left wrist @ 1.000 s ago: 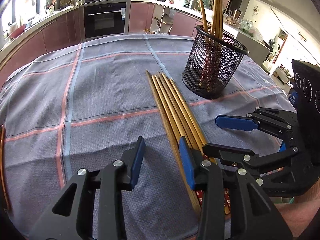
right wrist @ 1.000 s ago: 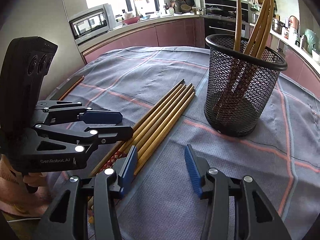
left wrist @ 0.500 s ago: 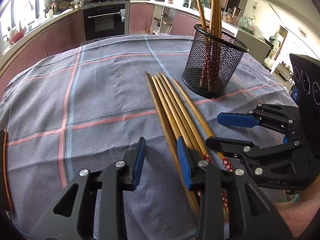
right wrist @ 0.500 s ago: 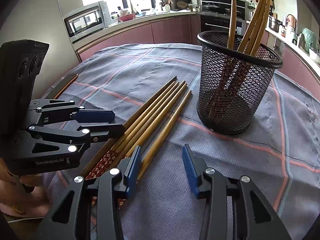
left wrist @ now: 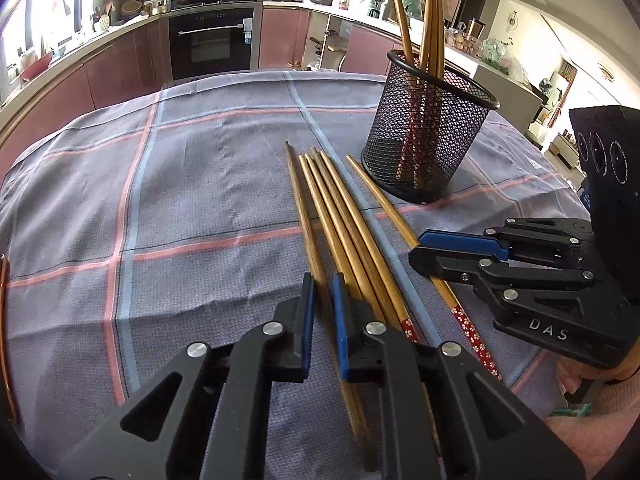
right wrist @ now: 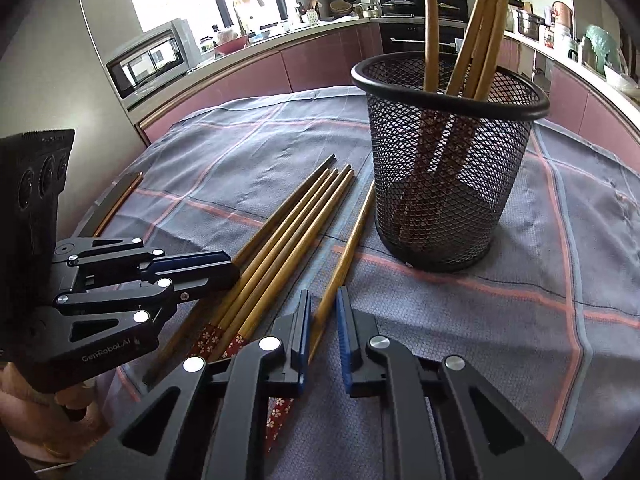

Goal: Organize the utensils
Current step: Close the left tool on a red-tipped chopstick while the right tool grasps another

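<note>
Several wooden chopsticks [left wrist: 336, 216] lie side by side on the checked cloth, also in the right wrist view [right wrist: 288, 232]. One chopstick [right wrist: 344, 256] lies apart, nearer the black mesh holder [right wrist: 448, 168], which holds several chopsticks upright; the holder shows in the left wrist view [left wrist: 428, 136]. My left gripper [left wrist: 322, 300] has its jaws narrowed around the leftmost chopstick [left wrist: 304, 216]. My right gripper [right wrist: 323, 320] has its jaws narrowed around the separate chopstick. I cannot tell whether either pair of pads touches the wood.
The blue-grey checked cloth [left wrist: 180, 200] covers the round table. Kitchen counters and an oven [left wrist: 212, 44] run behind. A microwave [right wrist: 152, 60] stands at the far left. The table's edge [right wrist: 116, 200] is close on the left.
Both grippers have narrowed from wide open to a small gap. The left one moved over the leftmost chopstick, the right one over the chopstick that slid away from the bundle toward the holder.
</note>
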{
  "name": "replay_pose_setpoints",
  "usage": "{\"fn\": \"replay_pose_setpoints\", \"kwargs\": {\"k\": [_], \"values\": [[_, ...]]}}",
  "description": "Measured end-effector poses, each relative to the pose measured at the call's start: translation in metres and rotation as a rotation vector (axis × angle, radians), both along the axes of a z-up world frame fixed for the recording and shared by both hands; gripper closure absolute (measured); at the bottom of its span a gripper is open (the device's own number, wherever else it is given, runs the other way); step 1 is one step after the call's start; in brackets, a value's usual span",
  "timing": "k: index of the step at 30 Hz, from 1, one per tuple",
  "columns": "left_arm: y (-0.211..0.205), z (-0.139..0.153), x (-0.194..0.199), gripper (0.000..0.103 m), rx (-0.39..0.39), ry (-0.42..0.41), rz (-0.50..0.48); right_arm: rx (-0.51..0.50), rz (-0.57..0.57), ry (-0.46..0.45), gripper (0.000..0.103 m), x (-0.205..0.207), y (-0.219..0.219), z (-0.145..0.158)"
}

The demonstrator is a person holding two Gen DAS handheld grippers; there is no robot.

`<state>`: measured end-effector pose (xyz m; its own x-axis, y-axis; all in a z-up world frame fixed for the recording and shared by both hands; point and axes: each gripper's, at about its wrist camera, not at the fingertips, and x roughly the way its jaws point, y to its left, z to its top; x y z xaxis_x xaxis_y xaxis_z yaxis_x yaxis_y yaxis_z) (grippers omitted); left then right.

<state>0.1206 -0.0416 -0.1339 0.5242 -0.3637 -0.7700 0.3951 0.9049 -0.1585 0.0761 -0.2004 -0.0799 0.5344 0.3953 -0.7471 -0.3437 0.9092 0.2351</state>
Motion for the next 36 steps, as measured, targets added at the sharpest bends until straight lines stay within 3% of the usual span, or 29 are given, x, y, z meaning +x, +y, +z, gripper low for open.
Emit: {"fn": "replay_pose_setpoints", "kwargs": {"k": [11, 17, 27, 30, 34, 36], "values": [[0.013, 0.008, -0.011, 0.095, -0.04, -0.019, 0.018, 0.105, 0.003, -0.012, 0.097, -0.007, -0.015, 0.01], [0.013, 0.014, -0.025, 0.095, -0.063, -0.039, -0.027, 0.099, 0.044, -0.007, 0.097, -0.008, -0.004, 0.01], [0.011, 0.004, -0.02, 0.095, -0.039, -0.009, -0.045, 0.066, 0.059, 0.023, 0.095, -0.004, 0.003, 0.002], [0.006, 0.005, -0.012, 0.092, -0.013, -0.017, -0.052, 0.057, 0.061, 0.026, 0.095, -0.001, 0.005, 0.0], [0.001, 0.004, 0.001, 0.08, -0.001, -0.006, -0.072, 0.046, 0.069, 0.028, 0.095, 0.004, 0.007, -0.001], [0.0, 0.003, 0.008, 0.08, 0.002, 0.0, -0.074, 0.046, 0.073, 0.03, 0.095, 0.006, 0.008, 0.0]]}}
